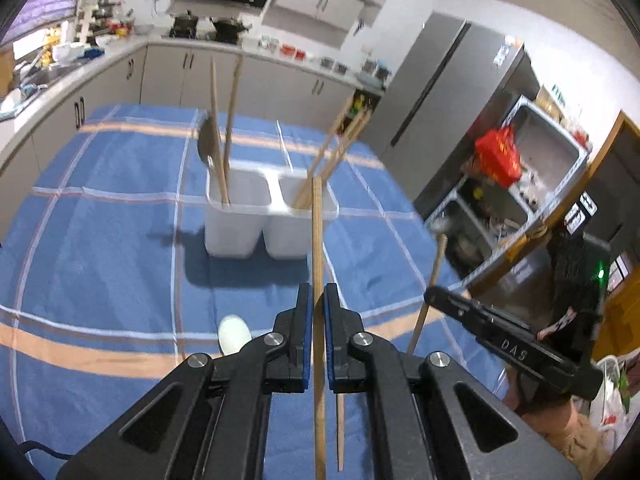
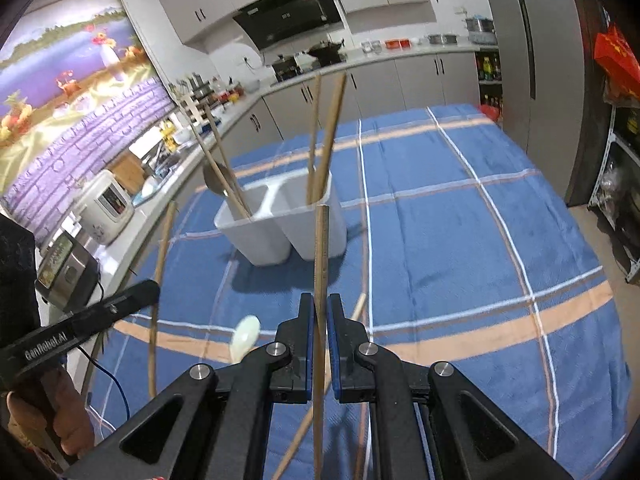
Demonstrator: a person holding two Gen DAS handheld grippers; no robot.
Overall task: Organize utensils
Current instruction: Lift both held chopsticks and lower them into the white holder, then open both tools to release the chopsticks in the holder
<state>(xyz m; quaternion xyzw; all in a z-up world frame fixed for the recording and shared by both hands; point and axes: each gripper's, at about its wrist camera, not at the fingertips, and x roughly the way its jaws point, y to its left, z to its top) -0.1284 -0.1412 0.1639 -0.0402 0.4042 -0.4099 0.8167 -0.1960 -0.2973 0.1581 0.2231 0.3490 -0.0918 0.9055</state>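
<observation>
Both tongs [image 1: 318,298] [image 2: 320,308] pinch slim wooden chopsticks [image 1: 317,240] [image 2: 321,256]; white holder [image 1: 270,216] beyond.

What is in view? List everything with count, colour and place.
holder: one, white, two compartments, mid-cloth
metal spoon: one, grey, standing in one compartment
standing chopsticks: several, wooden, in both compartments
white spoon: one, lying on the cloth
loose chopsticks: at least two, wooden, lying on the cloth
tablecloth: one, blue, orange and white stripes
left gripper: black and blue, shut on left-held chopstick
right gripper: black and blue, shut on right-held chopstick
</observation>
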